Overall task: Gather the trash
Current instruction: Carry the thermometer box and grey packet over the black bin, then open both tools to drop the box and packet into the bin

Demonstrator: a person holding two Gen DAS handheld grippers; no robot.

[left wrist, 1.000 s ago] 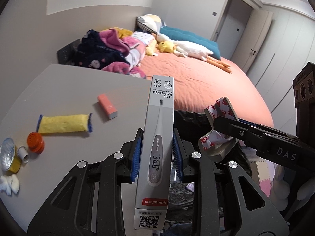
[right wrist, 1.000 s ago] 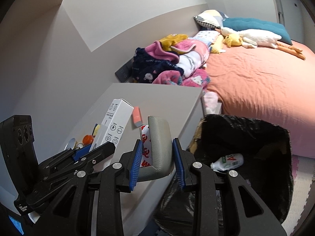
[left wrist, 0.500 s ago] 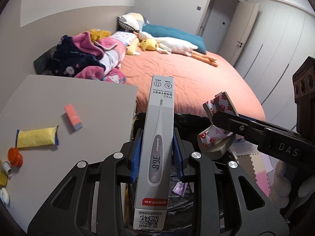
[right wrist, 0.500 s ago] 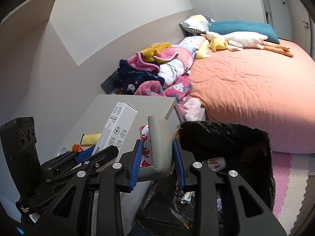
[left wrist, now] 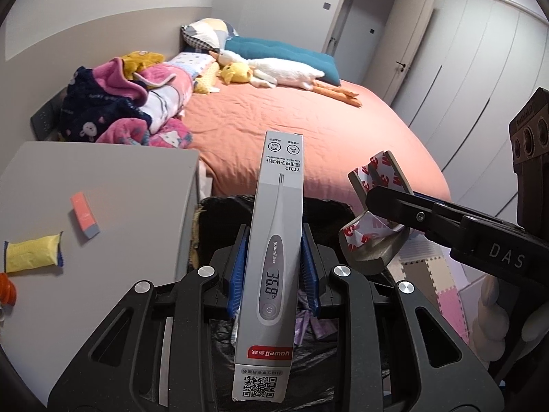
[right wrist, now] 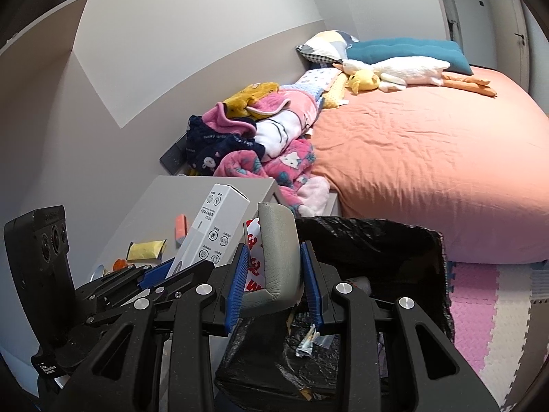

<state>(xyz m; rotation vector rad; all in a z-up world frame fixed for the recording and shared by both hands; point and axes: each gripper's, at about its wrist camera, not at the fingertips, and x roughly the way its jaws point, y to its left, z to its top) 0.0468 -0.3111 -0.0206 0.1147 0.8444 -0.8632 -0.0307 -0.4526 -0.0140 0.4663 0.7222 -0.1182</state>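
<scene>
My left gripper (left wrist: 273, 274) is shut on a long white thermometer box (left wrist: 271, 261) and holds it above the black trash bag (left wrist: 219, 216). The box also shows in the right wrist view (right wrist: 212, 237). My right gripper (right wrist: 274, 281) is shut on a grey curved foam piece with red-printed backing (right wrist: 278, 250), over the open bag (right wrist: 370, 240); it shows in the left wrist view too (left wrist: 374, 226). On the grey table (left wrist: 120, 185) lie a yellow packet (left wrist: 32, 252), an orange-pink eraser block (left wrist: 84, 216) and an orange cap (left wrist: 7, 286).
The bag holds several scraps (right wrist: 308, 340). A bed with an orange sheet (right wrist: 429, 158), a pile of clothes (right wrist: 254, 137) and plush toys (right wrist: 394, 68) lies behind. Foam floor mats (right wrist: 487, 309) lie to the right of the bag.
Both grippers have moved right, off the table and over the trash bag, each still holding its item. The table items have slid toward the left edge of view.
</scene>
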